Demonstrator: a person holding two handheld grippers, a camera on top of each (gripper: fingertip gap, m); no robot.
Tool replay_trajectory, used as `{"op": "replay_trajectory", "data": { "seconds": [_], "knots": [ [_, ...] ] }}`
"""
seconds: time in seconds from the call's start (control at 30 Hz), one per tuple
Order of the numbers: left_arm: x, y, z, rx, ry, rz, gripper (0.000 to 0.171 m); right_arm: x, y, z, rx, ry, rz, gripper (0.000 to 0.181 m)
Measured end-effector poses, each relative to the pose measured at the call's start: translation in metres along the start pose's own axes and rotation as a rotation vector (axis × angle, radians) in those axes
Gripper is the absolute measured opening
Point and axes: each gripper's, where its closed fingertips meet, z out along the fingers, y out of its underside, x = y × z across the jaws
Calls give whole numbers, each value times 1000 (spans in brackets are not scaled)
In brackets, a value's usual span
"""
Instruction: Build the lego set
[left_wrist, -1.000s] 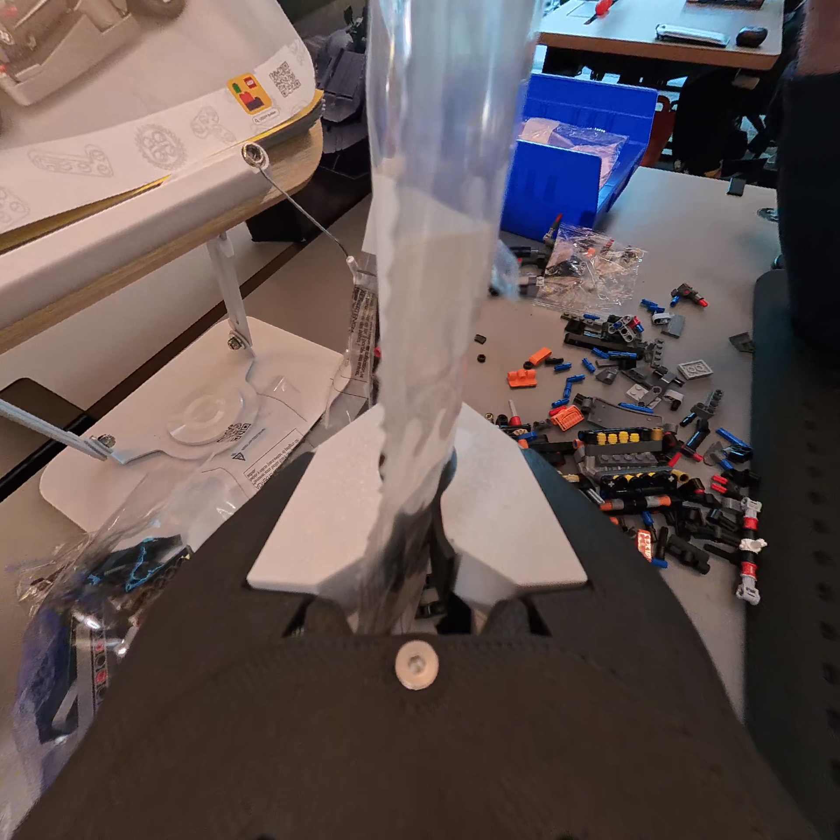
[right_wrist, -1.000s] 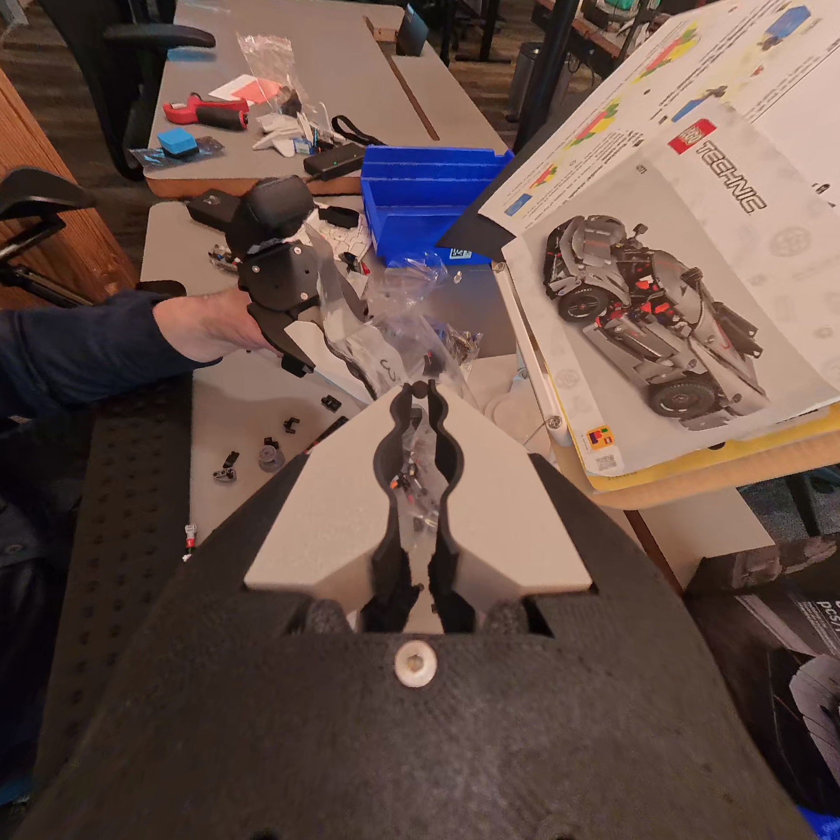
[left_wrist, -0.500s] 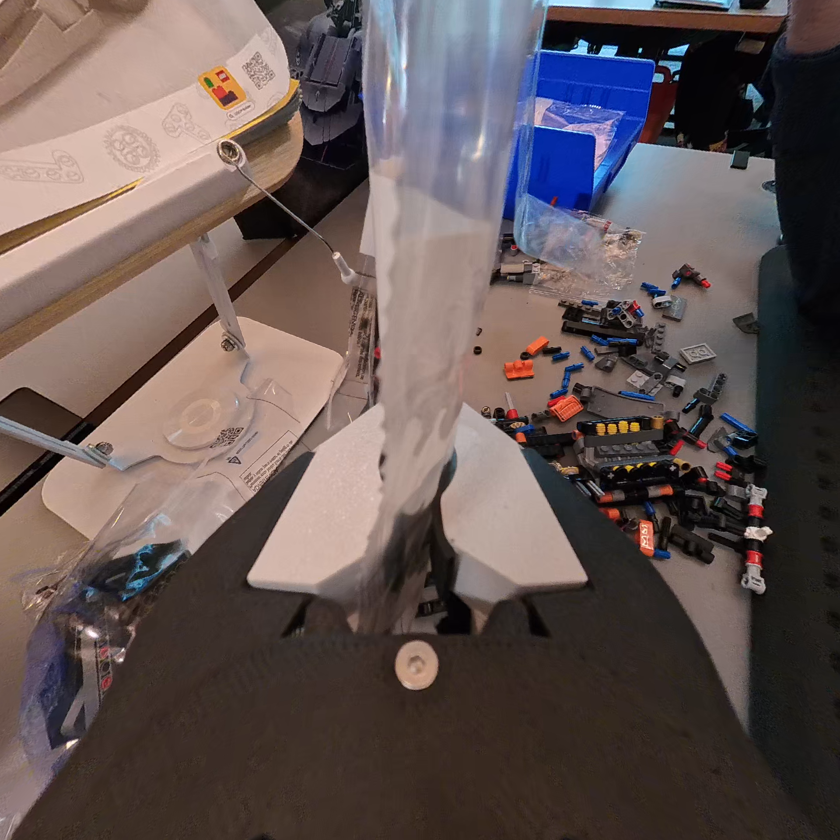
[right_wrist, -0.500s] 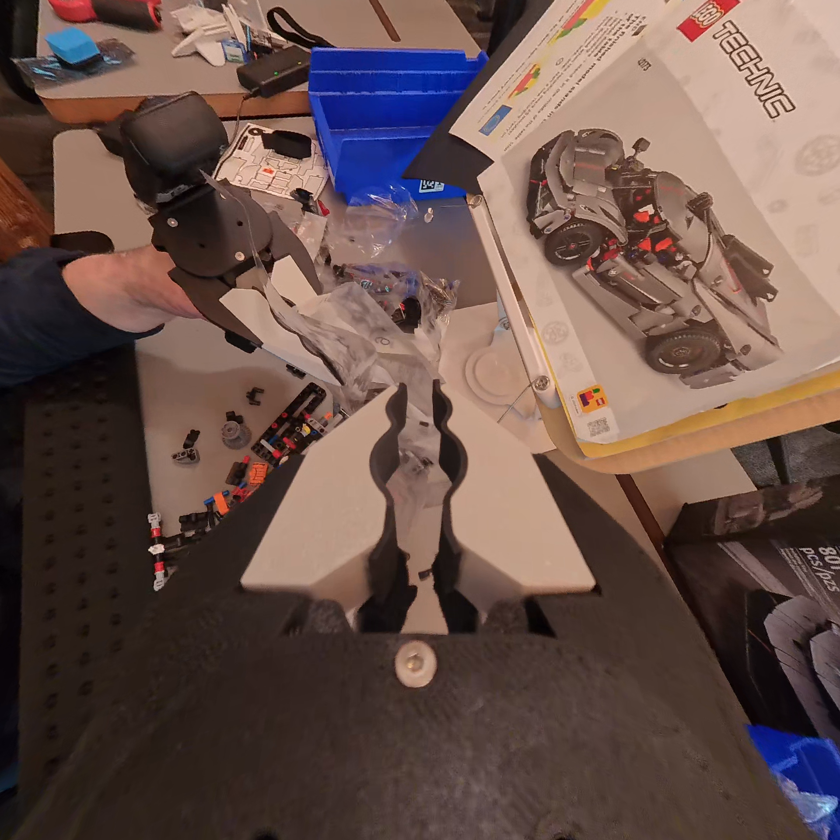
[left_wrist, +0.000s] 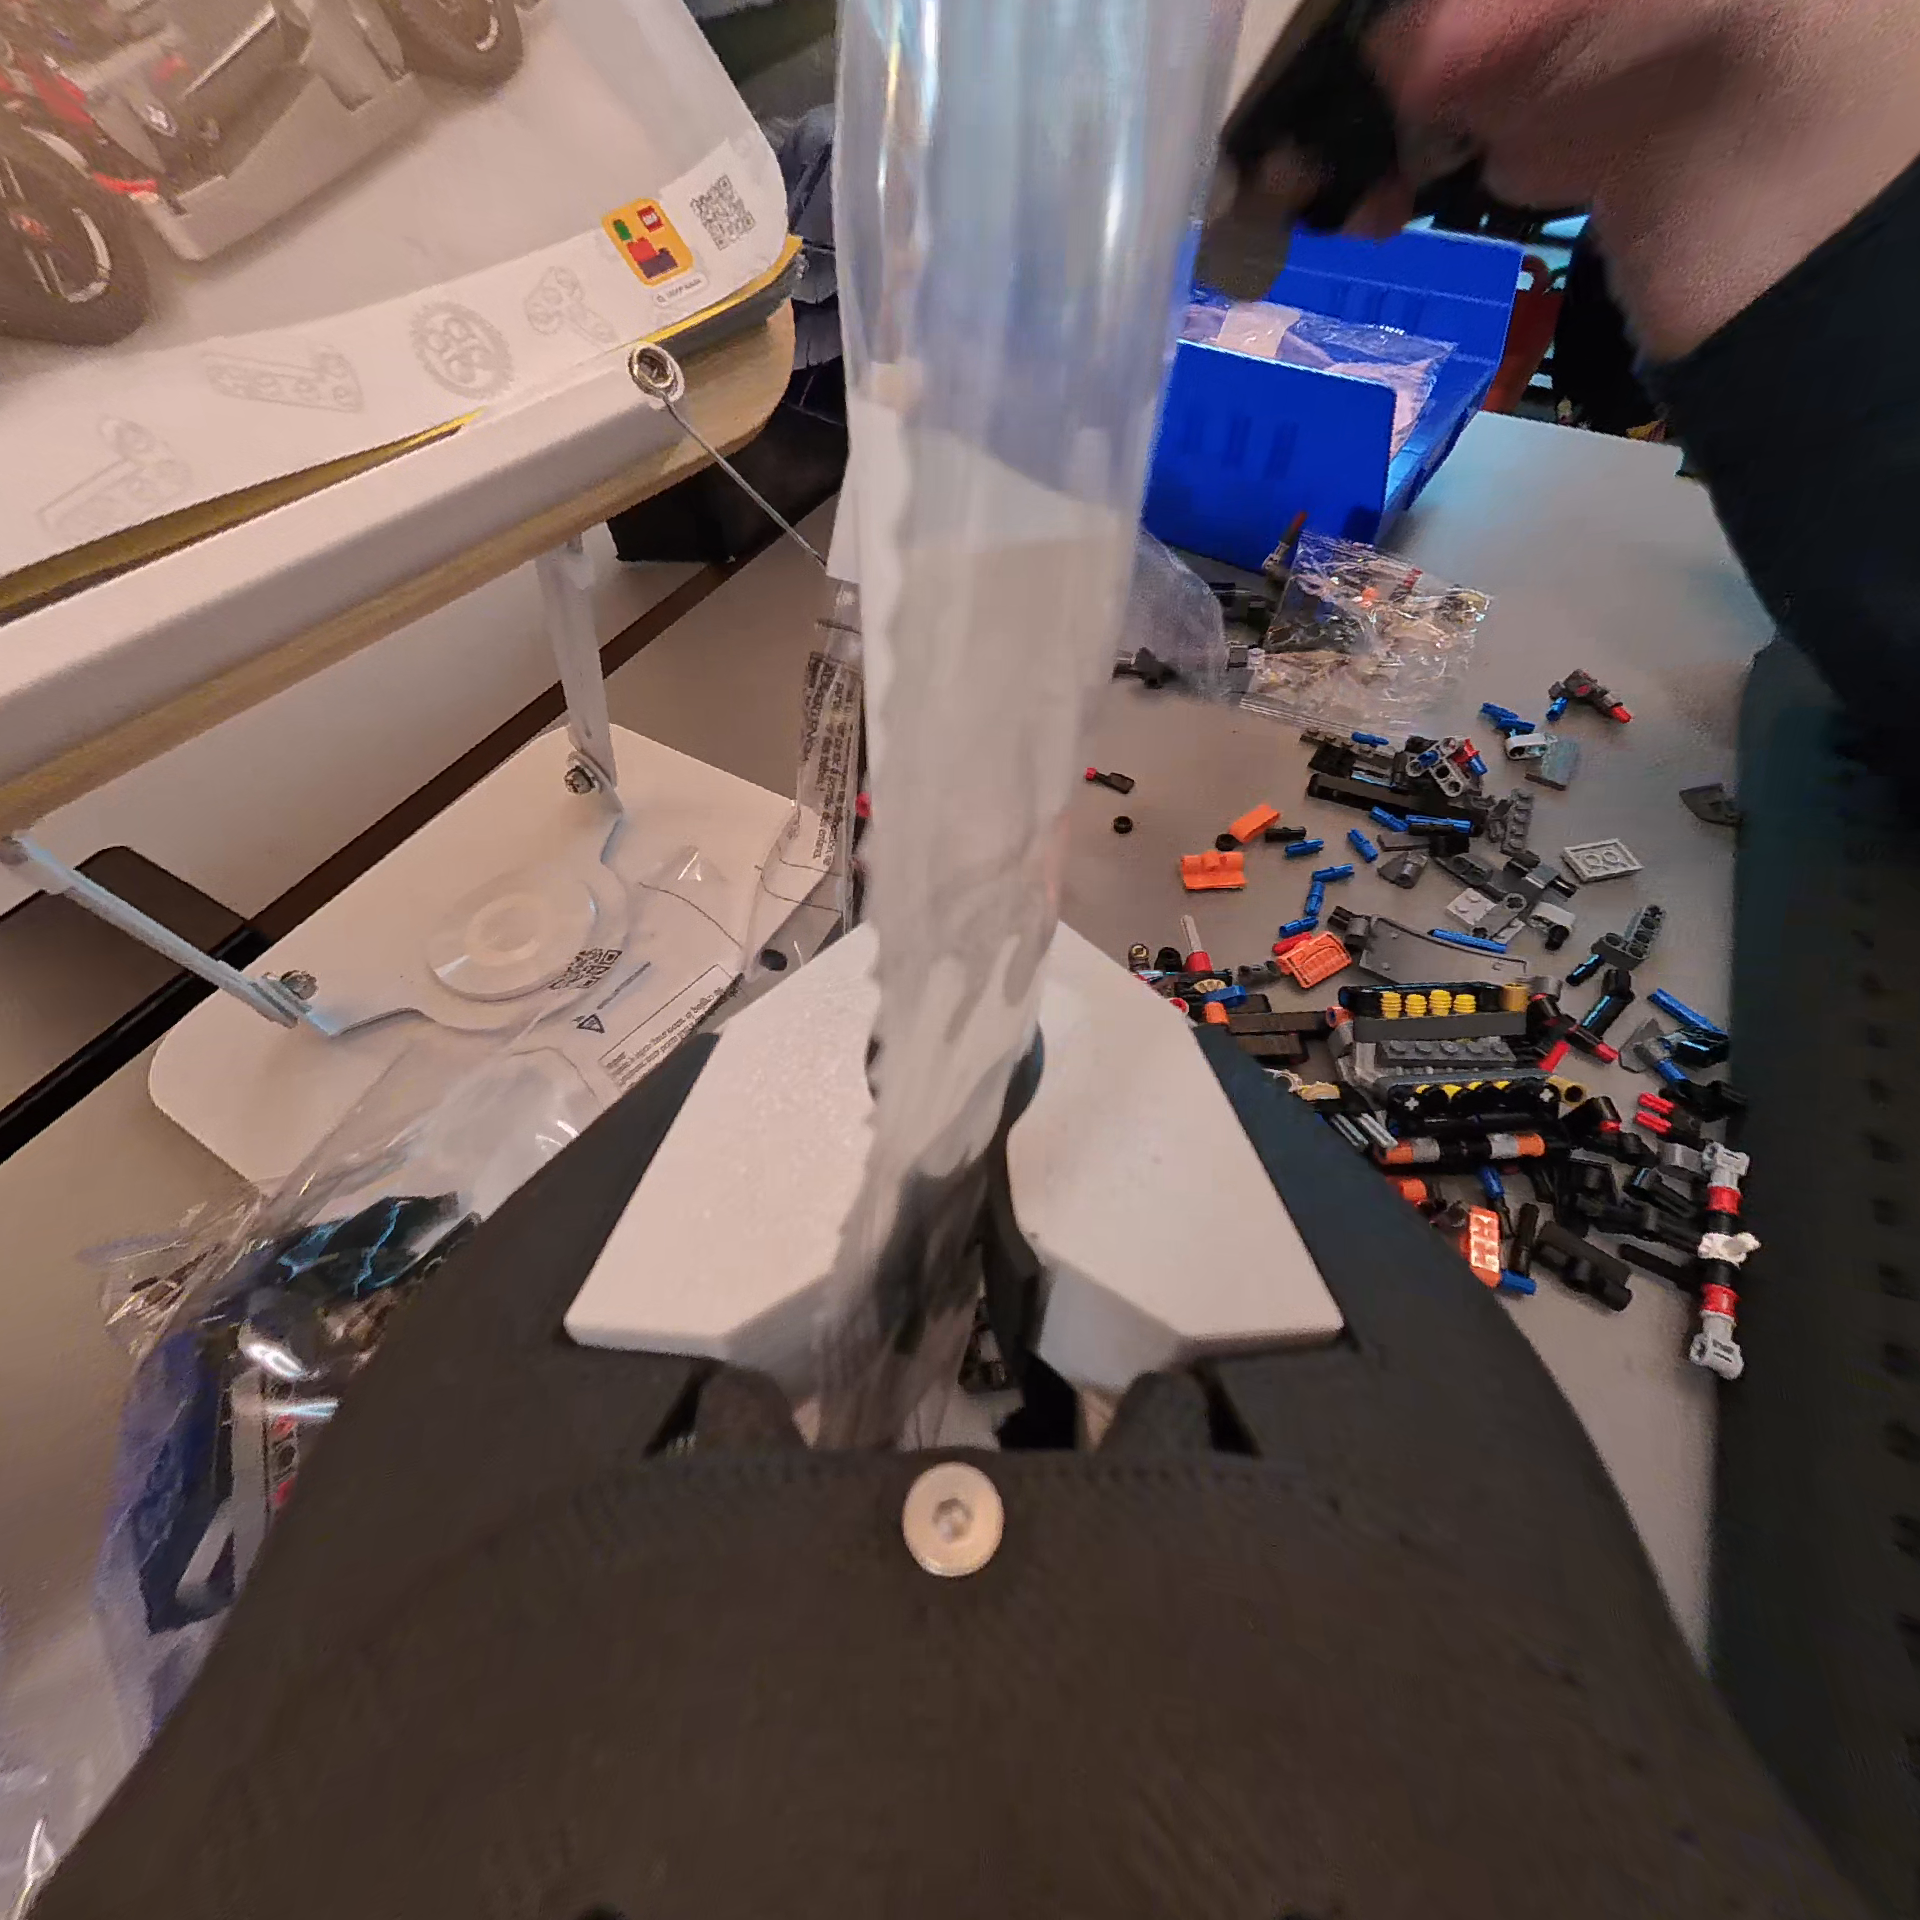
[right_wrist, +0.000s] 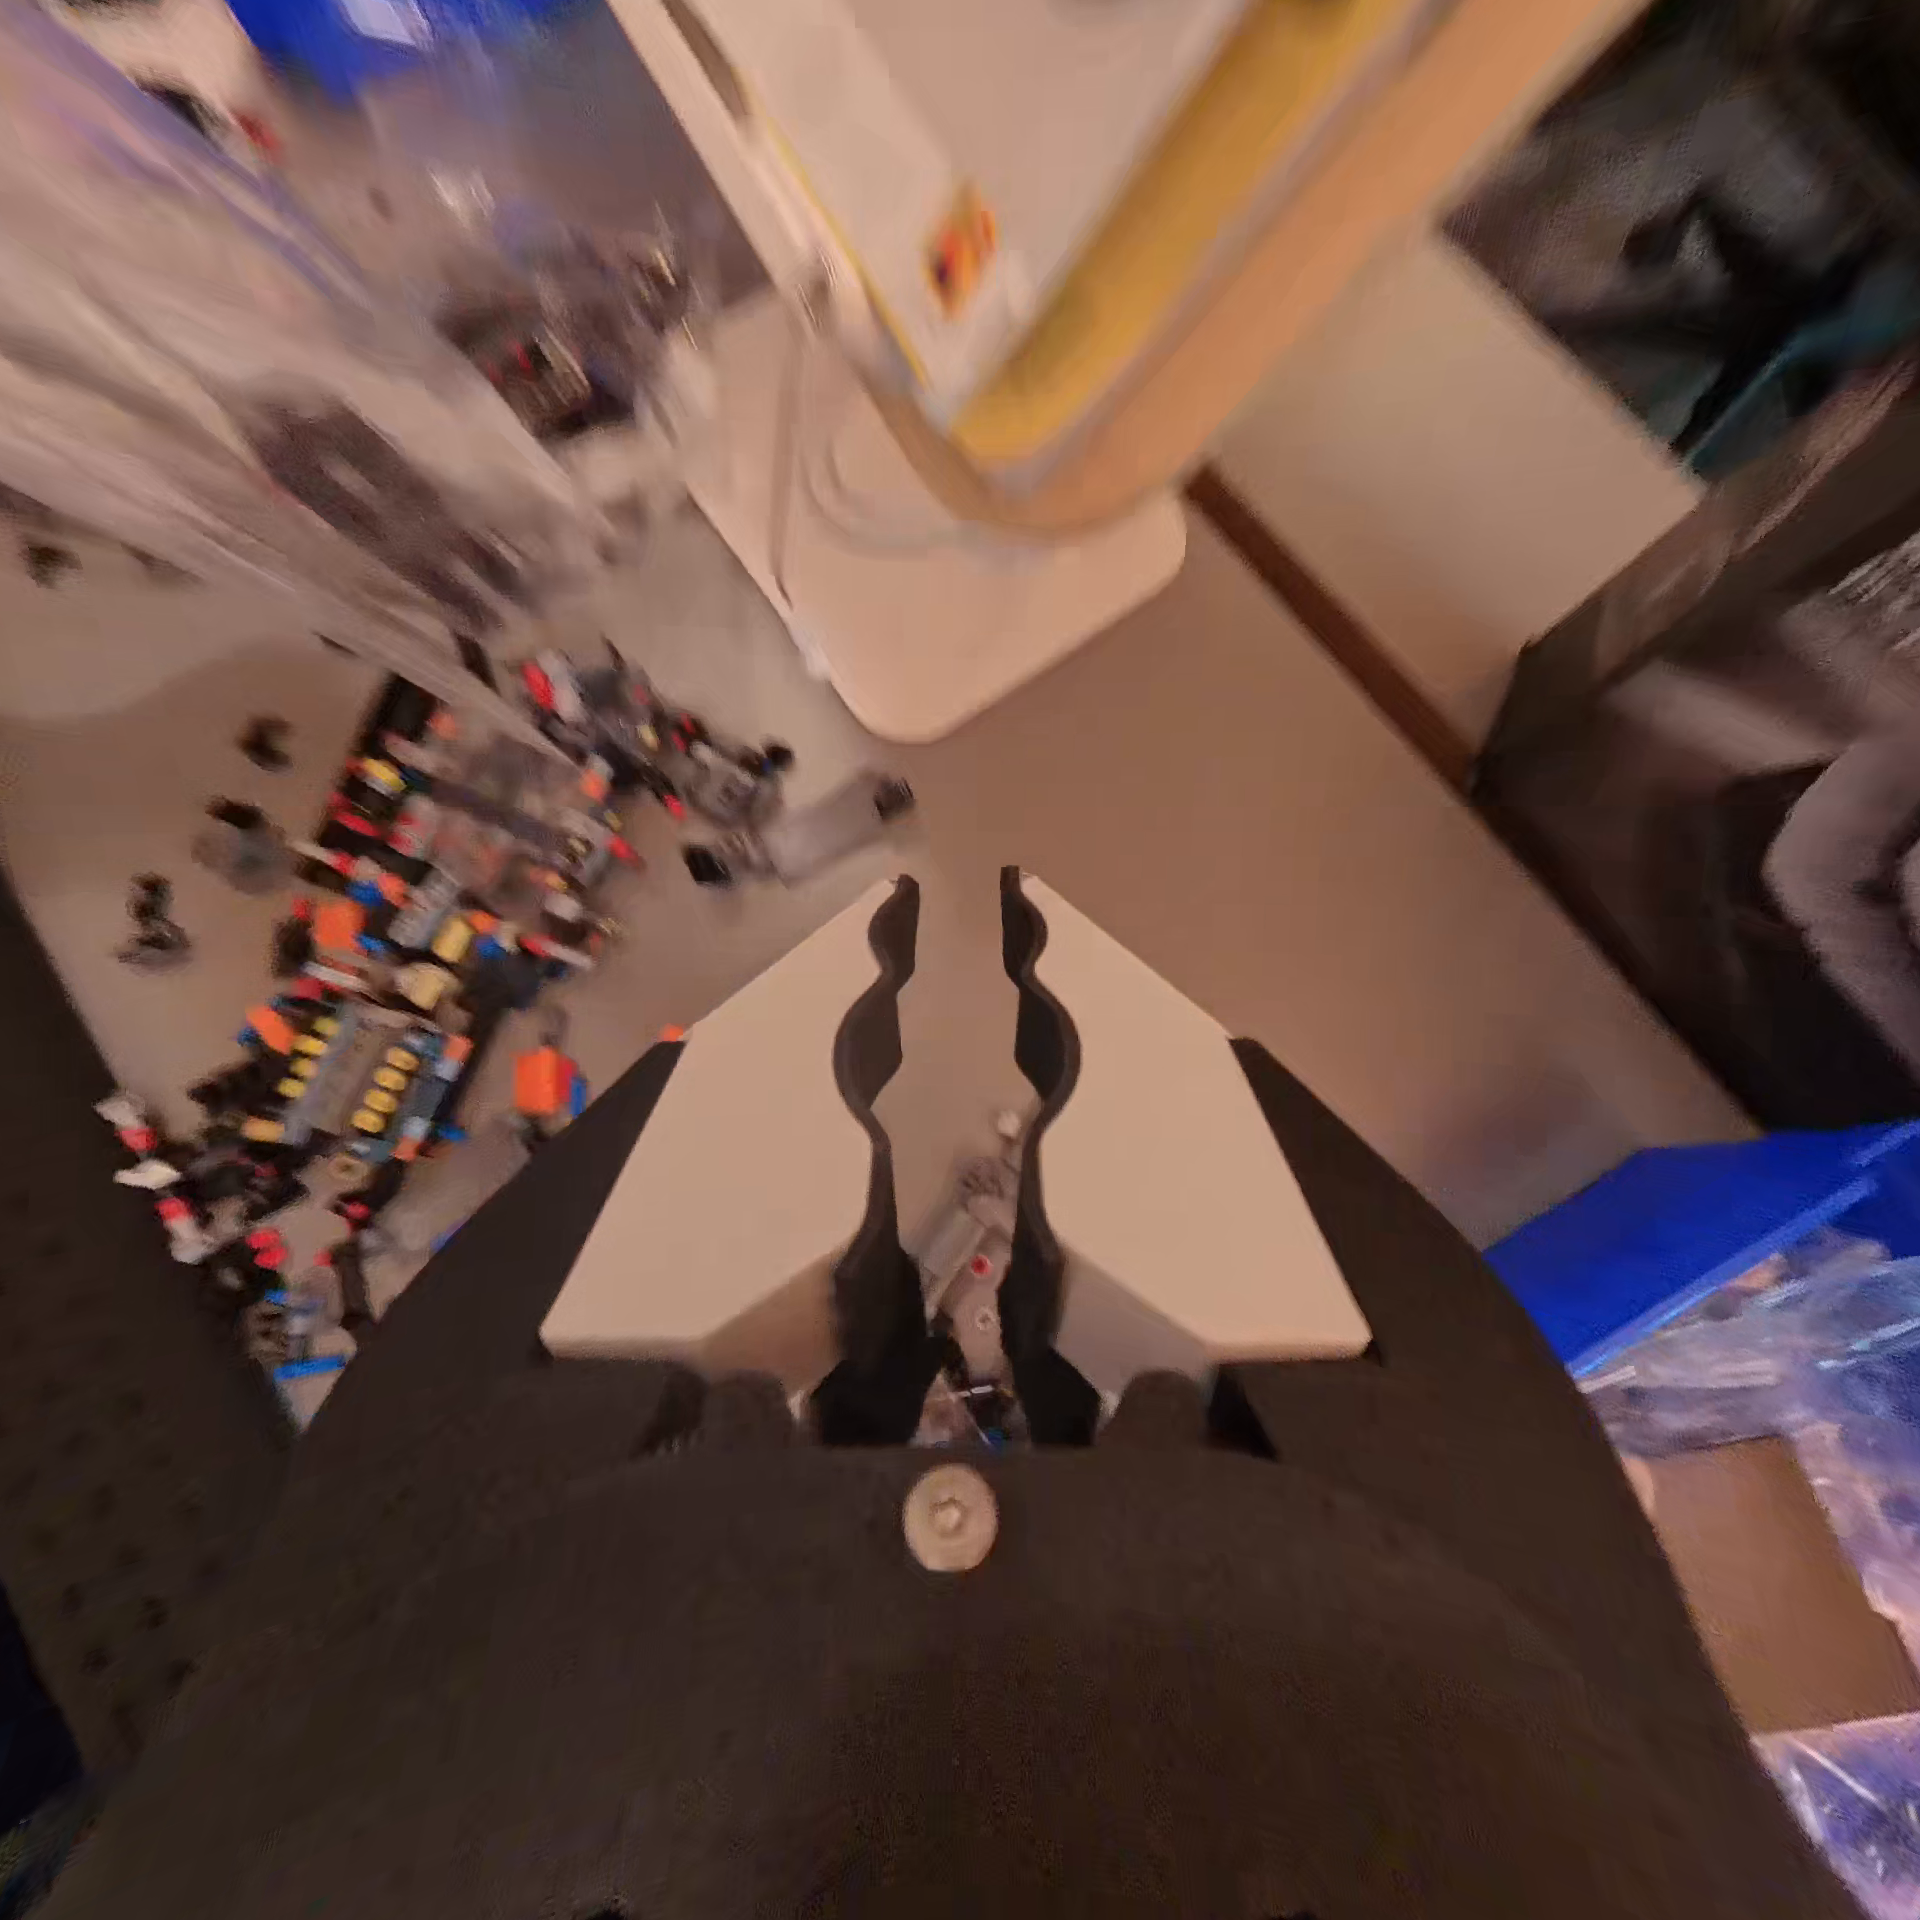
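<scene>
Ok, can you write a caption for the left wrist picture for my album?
Left gripper shut on a clear plastic bag, with loose Lego pieces spread over the grey table.

My left wrist view is bright and mostly sharp, with glare streaking the clear plastic bag (left_wrist: 997, 436) and fisheye bending at the edges; a hand (left_wrist: 1621, 135) at top right is blurred. My right wrist view is dimmer, warm-toned, heavily motion-smeared; scattered pieces (right_wrist: 416, 997) smear.
</scene>
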Motion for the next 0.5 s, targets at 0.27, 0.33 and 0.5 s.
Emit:
{"op": "replay_trajectory", "data": {
  "seconds": [0.27,0.33,0.5],
  "knots": [
    [1,-4,-5,18,1,2,0,-18,93,77,-254,-68,47,3],
    [2,-4,-3,20,7,-4,0,-27,103,87,-288,-87,41,5],
    [4,-5,-1,15,3,1,0,-39,108,103,-329,-112,48,9]
  ]
}}
